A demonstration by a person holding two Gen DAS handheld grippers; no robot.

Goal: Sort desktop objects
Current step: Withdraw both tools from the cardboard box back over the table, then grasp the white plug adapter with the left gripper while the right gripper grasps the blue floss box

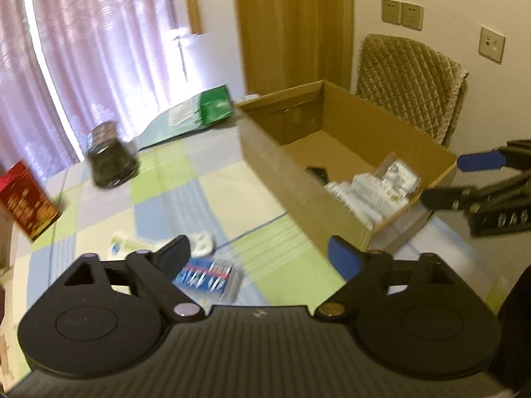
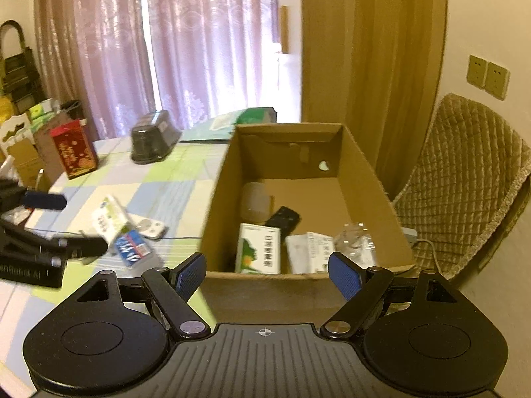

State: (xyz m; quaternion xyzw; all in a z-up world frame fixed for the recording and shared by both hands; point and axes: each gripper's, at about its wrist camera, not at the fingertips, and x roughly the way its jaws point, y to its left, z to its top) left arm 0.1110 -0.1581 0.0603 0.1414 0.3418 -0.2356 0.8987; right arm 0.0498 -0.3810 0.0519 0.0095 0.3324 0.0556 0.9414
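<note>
Now both claws stand apart and empty: the left gripper (image 1: 259, 252) over the table (image 1: 172, 179), the right gripper (image 2: 267, 273) before the cardboard box (image 2: 219, 205).

The box (image 2: 298, 199) is plain brown corrugated cardboard, matt and slightly rough. The cloth (image 1: 205, 182) over the surface is a soft woven check with a dull finish. Left of the box, the dark tub (image 2: 152, 139) is glossy plastic, and the red carton (image 2: 74, 151) is shiny printed card. Inside the box, the green-and-white pack (image 2: 259, 252) is smooth printed card, and the clear wrap (image 2: 356, 243) beside it is crinkled and shiny. Both grippers are matt black plastic with ribbed bodies, bright metal pivot pins and textured blue pads (image 2: 345, 273) on the fingers. The chair cover (image 2: 464, 179), right of the box, is quilted fabric.
</note>
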